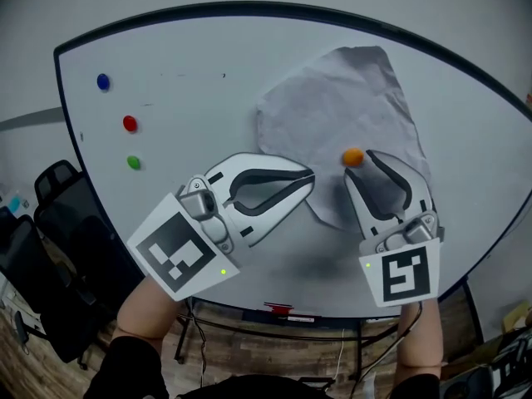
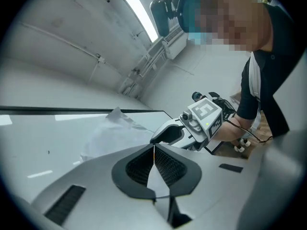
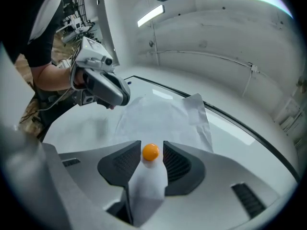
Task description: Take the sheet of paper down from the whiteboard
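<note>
A crumpled white sheet of paper [image 1: 332,106] hangs on the whiteboard [image 1: 183,115], pinned near its lower right by an orange magnet [image 1: 352,157]. My right gripper [image 1: 359,166] is open with its jaws either side of that magnet [image 3: 150,152], a small gap showing at the pads. The left gripper [image 1: 309,178] is shut, its tips at the paper's lower left edge, and I see nothing between its pads [image 2: 154,147]. The left gripper view shows the paper [image 2: 115,133] just beyond the tips.
Blue [image 1: 103,81], red [image 1: 130,124] and green [image 1: 133,162] magnets sit on the board's left side. A ledge with a red item [image 1: 278,309] runs under the board. Black chairs [image 1: 50,223] stand at the lower left.
</note>
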Motion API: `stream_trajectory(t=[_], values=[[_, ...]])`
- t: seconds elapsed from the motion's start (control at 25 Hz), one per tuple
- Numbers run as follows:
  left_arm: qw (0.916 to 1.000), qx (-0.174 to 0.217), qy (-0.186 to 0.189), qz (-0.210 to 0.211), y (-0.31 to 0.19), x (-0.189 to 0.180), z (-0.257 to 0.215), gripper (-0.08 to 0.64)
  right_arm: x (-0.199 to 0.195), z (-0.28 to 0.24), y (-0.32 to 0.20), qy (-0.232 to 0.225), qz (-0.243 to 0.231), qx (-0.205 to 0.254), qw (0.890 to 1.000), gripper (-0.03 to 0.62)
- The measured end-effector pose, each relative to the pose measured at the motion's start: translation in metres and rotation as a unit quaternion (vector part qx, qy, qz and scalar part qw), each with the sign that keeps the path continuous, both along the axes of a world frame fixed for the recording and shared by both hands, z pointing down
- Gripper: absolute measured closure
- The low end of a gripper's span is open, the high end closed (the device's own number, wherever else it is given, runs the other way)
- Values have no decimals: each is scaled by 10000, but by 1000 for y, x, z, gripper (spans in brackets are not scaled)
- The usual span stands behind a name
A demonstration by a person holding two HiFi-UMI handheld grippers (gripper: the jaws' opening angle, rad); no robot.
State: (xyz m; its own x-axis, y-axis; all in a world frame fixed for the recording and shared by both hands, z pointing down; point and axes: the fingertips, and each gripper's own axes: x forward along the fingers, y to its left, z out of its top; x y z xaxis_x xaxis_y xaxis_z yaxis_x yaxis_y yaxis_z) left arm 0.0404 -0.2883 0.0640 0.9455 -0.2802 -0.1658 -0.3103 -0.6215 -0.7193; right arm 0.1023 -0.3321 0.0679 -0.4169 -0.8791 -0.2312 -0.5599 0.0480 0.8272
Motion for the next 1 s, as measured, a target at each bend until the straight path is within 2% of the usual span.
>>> stream_trajectory(t=[0.16, 0.24, 0.4, 0.52, 0.68, 1.0], values=[[9995, 102, 114, -275, -1, -14, -15, 544, 0, 1, -10, 95, 231, -189, 9995, 411], [9984, 86, 290, -485, -6, -25, -21, 505, -1, 1, -14, 126, 333, -283, 9990, 403], [9944, -5, 712, -777, -20, -48, -31, 464, -1, 0, -19, 201, 486, -170, 9985, 403], [9923, -65, 925, -826, -27, -61, -37, 444, -1, -2, -20, 301, 610, -115, 9976, 405], [9914, -62, 919, -933, -33, -66, -39, 423, -2, -1, -21, 313, 619, -124, 9975, 409], [9899, -312, 731, -1178, -53, -62, -28, 410, -3, 2, -22, 374, 654, -191, 9970, 435]])
